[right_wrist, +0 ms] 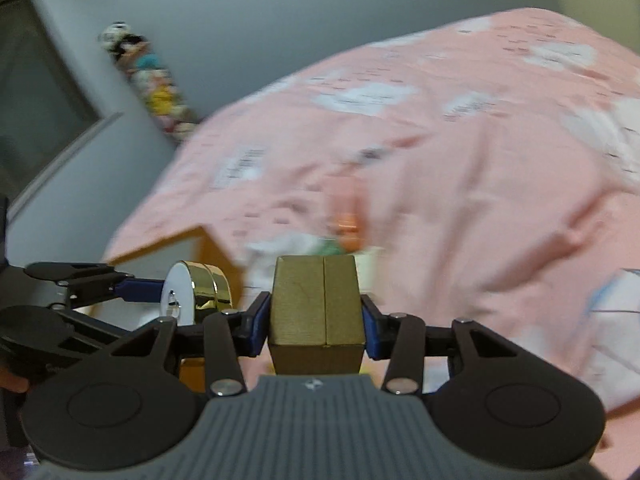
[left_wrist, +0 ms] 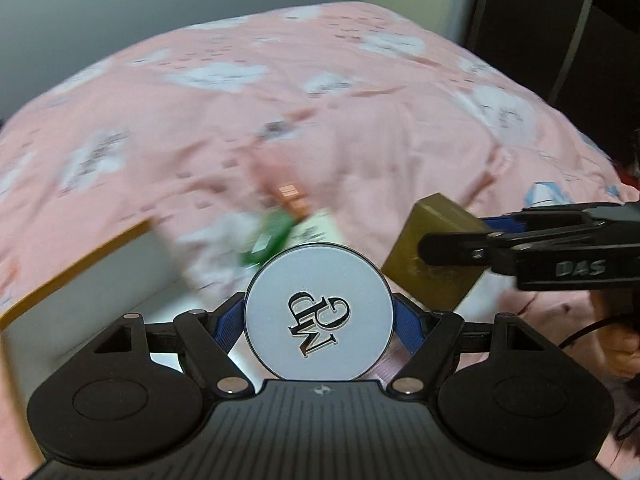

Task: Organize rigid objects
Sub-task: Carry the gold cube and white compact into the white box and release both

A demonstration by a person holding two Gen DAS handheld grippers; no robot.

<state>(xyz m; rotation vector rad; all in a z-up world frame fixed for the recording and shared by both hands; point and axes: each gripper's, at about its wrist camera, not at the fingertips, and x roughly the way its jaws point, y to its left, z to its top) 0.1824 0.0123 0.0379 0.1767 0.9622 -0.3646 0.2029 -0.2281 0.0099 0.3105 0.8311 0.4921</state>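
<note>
Two tools, each loaded. Left tool (left_wrist: 318, 322): blue pads (left_wrist: 228, 326) pressed on either edge of a round compact (left_wrist: 318, 312), white lid with a monogram facing the camera, gold rim seen from the right wrist view; held above a white box with tan edge (left_wrist: 76, 256). Right tool (right_wrist: 316, 324): closed on a gold rectangular box (right_wrist: 318, 308), gripped by its two side faces, just right of the compact. Below: pink bed cover (left_wrist: 280, 100) with blurred green and orange items (left_wrist: 272, 236).
</note>
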